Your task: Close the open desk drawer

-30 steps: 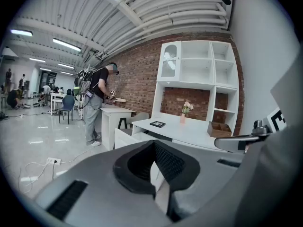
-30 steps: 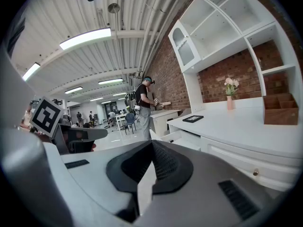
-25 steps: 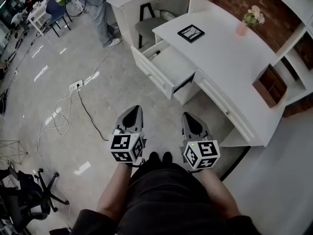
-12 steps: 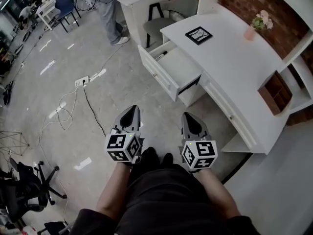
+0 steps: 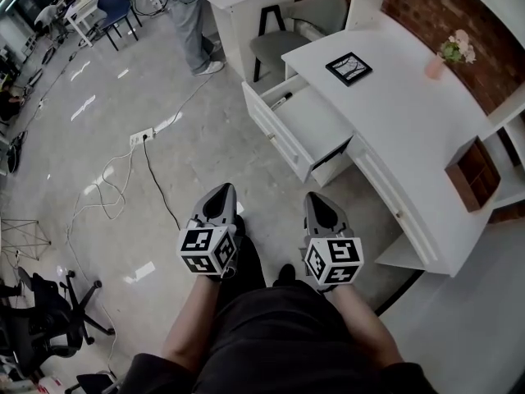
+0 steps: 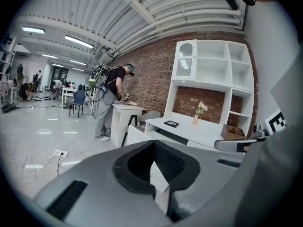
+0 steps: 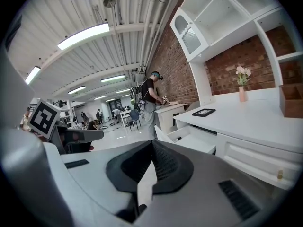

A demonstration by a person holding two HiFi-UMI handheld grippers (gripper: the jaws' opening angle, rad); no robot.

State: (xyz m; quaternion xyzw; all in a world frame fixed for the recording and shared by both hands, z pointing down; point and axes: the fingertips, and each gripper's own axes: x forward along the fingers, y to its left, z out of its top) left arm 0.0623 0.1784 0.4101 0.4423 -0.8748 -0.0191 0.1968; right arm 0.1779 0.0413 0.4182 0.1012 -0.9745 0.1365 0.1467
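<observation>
The white desk drawer (image 5: 275,135) is pulled out of the long white surface (image 5: 402,121). It is up ahead and a bit to the right, well apart from both grippers. A black pen (image 5: 280,101) lies inside it. The left hand-held gripper (image 5: 220,195) and the right hand-held gripper (image 5: 320,199) are held low by the person's legs — each has its jaws pressed together and holds nothing. To do this well, I think the person should walk closer, put one closed gripper flat on the middle of the drawer's front, and push straight in — slowly, so it slides evenly and does not bang.
</observation>
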